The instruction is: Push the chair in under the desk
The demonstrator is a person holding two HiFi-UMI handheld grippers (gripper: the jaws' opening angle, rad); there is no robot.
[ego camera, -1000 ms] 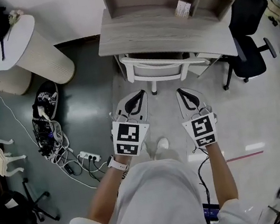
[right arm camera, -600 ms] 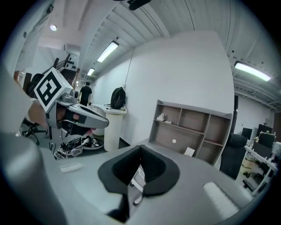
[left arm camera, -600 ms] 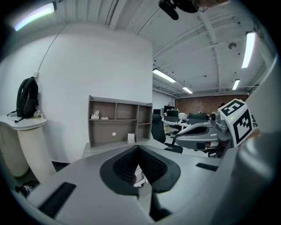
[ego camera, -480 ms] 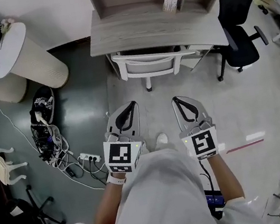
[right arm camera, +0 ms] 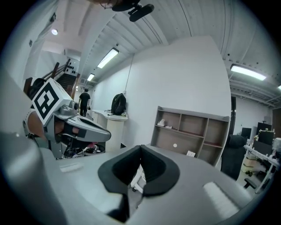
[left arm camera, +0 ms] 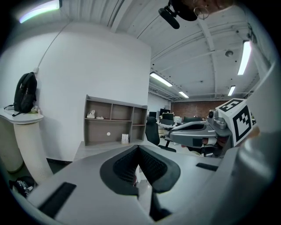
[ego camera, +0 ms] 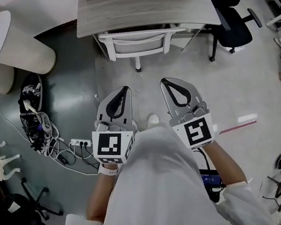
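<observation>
The white chair [ego camera: 136, 41] stood upright, its seat tucked under the grey wood-grain desk [ego camera: 128, 13], its backrest just outside the desk's front edge.

My left claw [left arm camera: 138, 148] has its jaws pressed together with nothing between them. Beyond its tips I see a grey shelf unit [left arm camera: 115, 119] standing on the table [left arm camera: 90, 149] against the white wall. A black backpack [left arm camera: 24, 93] sits on a white stand [left arm camera: 26, 132] at left; the right claw [left arm camera: 174, 135] shows at right, near a black office chair [left arm camera: 152, 130]
</observation>
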